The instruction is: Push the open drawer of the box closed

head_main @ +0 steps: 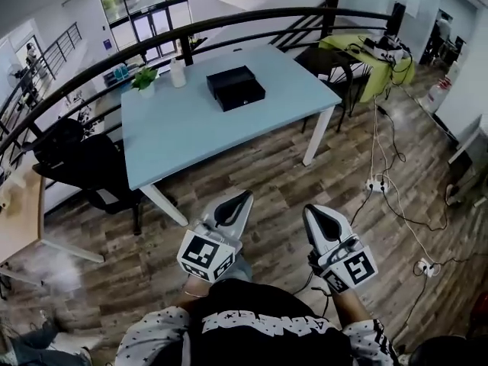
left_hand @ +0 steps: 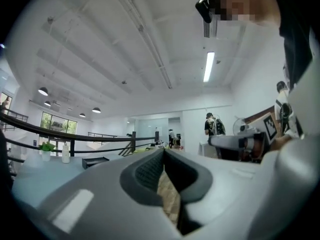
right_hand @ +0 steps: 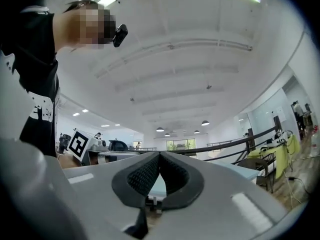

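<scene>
Currently approach only. Box [head_main: 235, 87] toward far edge of table [head_main: 175, 139], mid-width; drawer [head_main: 245, 97] seemingly juts toward near edge. Left gripper [head_main: 242, 198] and right gripper [head_main: 309, 212] pressed together, empty, well short of table. Meet drawer front centred, push straight, brace box.

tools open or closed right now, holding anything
left tool: closed, holding nothing
right tool: closed, holding nothing
</scene>
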{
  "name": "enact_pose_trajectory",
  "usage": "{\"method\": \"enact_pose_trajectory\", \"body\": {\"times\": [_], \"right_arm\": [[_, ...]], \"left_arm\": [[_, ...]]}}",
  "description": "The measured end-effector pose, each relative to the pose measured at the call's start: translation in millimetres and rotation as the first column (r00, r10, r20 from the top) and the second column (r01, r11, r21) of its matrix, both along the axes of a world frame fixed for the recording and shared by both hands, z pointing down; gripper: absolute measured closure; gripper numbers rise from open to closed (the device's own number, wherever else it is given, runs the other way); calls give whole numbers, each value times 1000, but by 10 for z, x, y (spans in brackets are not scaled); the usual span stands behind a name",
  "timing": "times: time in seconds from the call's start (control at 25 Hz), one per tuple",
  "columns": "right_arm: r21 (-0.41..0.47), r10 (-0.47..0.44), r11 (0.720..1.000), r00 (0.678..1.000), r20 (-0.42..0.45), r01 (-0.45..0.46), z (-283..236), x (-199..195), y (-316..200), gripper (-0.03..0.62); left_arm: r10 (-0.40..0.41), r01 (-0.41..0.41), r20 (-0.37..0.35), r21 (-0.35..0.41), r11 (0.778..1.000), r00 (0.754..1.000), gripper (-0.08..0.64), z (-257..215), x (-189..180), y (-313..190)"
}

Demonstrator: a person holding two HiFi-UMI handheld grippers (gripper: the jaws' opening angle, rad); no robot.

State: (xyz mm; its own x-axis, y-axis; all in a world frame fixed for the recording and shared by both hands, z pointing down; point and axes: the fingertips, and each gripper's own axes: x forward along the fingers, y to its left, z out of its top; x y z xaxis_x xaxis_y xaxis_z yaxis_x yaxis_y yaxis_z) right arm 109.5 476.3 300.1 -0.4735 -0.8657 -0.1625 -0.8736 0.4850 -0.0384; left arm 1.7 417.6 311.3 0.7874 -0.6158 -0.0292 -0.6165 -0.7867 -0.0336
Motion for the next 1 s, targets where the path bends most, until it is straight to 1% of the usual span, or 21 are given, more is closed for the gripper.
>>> {"method": "enact_pose_trajectory", "body": {"times": [0.16,0.32,0.52,0.68,1.0], "right_arm": [[-19,45,999,999,-12,-45,-9,91,-265,594],[-29,54,998,998,-28,-55,-14,108,-525,594],[-61,45,997,999,-30,-47,57,68,-807,594],[-89,30,995,999,-34,-33,124,8,-1015,594],[-110,12,994,999,-40,-16,220,-67,-1463,594]], "left_arm": [[32,-32,-12,6,999,999,560,-2,92,-297],[35,-35,-9,11,999,999,560,17,92,-574],[33,-32,3,-16,999,999,560,149,76,-839],[22,-22,9,-37,999,1000,560,217,-3,-1026],[9,-8,17,-57,998,1000,560,334,-93,-1420]]}}
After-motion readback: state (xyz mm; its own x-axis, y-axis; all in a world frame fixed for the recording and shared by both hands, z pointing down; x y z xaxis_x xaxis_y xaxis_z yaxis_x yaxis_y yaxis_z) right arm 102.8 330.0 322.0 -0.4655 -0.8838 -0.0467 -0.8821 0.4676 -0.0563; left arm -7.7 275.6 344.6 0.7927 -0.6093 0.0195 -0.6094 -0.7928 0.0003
